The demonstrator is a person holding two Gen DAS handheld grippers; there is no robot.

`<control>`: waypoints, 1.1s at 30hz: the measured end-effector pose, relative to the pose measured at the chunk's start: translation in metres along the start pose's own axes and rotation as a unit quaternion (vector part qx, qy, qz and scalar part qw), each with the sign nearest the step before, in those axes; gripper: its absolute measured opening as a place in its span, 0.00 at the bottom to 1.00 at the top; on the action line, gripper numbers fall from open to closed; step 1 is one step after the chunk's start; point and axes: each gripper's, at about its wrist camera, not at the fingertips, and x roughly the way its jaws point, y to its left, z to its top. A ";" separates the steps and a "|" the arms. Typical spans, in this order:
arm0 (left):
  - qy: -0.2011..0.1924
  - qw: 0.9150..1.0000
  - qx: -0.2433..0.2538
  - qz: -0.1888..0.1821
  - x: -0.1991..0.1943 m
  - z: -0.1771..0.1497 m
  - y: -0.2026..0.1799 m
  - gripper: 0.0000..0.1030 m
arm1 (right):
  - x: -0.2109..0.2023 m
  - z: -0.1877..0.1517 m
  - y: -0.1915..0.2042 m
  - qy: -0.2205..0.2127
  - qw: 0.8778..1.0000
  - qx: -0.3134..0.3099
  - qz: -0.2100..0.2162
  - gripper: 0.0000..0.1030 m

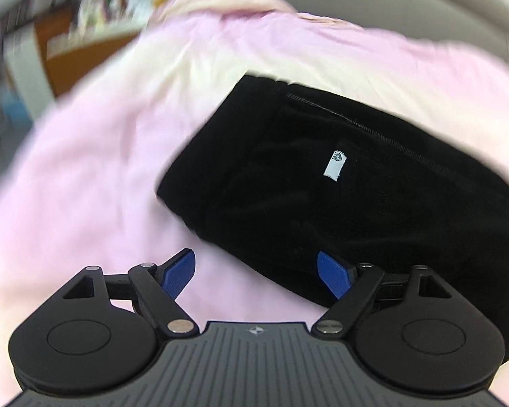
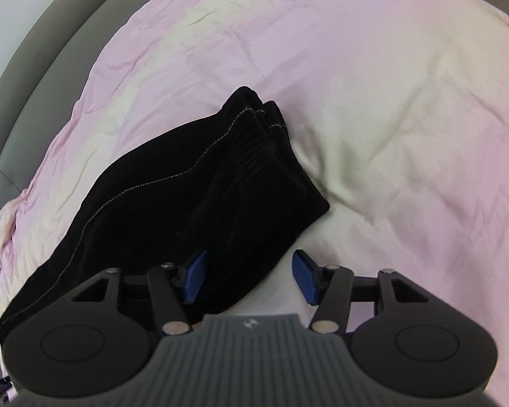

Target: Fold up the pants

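Black pants (image 1: 339, 196) lie folded into a compact block on a pink and cream bedsheet (image 1: 95, 169); a small white label (image 1: 336, 166) shows on top. My left gripper (image 1: 256, 268) hovers above the block's near corner, jaws wide apart and empty. In the right wrist view the same pants (image 2: 186, 203) lie with stacked edges and pale stitching. My right gripper (image 2: 251, 271) sits over their near right edge, jaws partly apart, with nothing pressed between the blue pads (image 2: 305, 281).
The sheet (image 2: 390, 118) spreads wide to the right of the pants. A grey padded bed frame (image 2: 51, 51) runs along the far left. Blurred wooden furniture and shelves (image 1: 61, 40) stand beyond the bed.
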 end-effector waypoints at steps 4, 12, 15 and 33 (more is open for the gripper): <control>0.011 0.983 -0.165 -0.076 0.026 -0.004 0.035 0.93 | 0.010 -0.001 -0.005 -0.001 0.999 0.043 0.023 0.54; -0.030 0.911 -0.377 -0.163 0.077 -0.011 0.061 1.00 | 0.037 -0.003 -0.019 -0.002 0.986 0.144 0.082 0.55; -0.056 0.892 -0.412 -0.179 0.087 -0.011 0.063 1.00 | 0.049 -0.002 -0.025 -0.021 0.978 0.180 0.104 0.56; -0.161 0.891 -0.372 -0.204 -0.019 -0.003 0.043 0.32 | -0.011 0.034 0.014 -0.109 0.969 0.135 0.174 0.12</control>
